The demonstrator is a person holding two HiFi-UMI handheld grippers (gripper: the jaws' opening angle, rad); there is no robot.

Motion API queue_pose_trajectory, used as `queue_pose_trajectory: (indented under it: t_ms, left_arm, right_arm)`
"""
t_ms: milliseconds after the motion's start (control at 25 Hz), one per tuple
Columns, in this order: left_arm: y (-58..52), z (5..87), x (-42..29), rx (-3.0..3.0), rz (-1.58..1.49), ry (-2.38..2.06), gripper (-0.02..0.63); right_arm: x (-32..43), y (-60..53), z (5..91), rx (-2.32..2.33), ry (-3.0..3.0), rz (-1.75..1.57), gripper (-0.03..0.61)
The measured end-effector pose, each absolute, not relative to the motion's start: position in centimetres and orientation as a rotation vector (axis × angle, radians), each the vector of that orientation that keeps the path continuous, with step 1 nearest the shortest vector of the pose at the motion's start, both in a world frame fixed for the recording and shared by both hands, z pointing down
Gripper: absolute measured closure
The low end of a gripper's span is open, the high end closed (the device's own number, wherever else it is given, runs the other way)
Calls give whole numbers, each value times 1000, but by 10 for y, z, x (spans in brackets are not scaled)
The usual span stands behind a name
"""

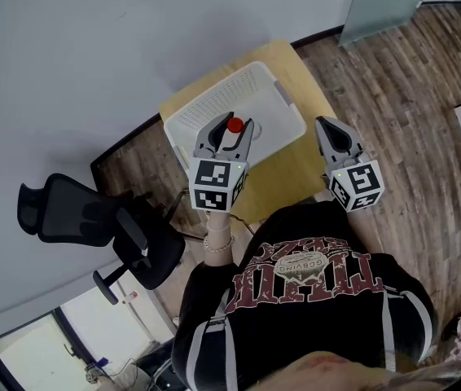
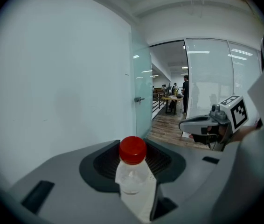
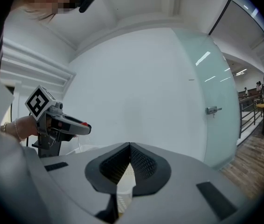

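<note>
Our left tongs are clamped on a small clear bottle just below its red cap, so it stands upright, mid-frame above the white perforated basket on the bench. Our right tongs, at right, are pressed together and empty.

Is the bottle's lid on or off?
On. A red cap sits atop the bottle held in the left gripper.

basket on table | chair left of table | bottle in left gripper
</note>
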State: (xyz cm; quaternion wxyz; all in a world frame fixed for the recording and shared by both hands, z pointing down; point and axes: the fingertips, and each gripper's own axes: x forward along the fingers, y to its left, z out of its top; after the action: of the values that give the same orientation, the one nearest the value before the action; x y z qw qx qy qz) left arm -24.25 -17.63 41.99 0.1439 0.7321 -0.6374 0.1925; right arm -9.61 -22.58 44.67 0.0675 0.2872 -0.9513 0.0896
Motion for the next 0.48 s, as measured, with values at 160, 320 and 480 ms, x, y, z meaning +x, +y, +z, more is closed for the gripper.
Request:
queue_pose_trajectory:
  t_ms: [160, 320, 480]
  left_arm:
    - [-179, 407, -230, 2154, 582, -1833, 430]
    - [-182, 396, -221, 2193, 576, -1811, 430]
    - [-183, 386, -211, 2230, 560, -1785, 430]
  right_arm:
    - [-92, -226, 448, 868, -2871, 278, 561]
    - [-90, -226, 448, 867, -2871, 278, 561]
    - [-86, -227, 445, 880, -2869, 275, 561]
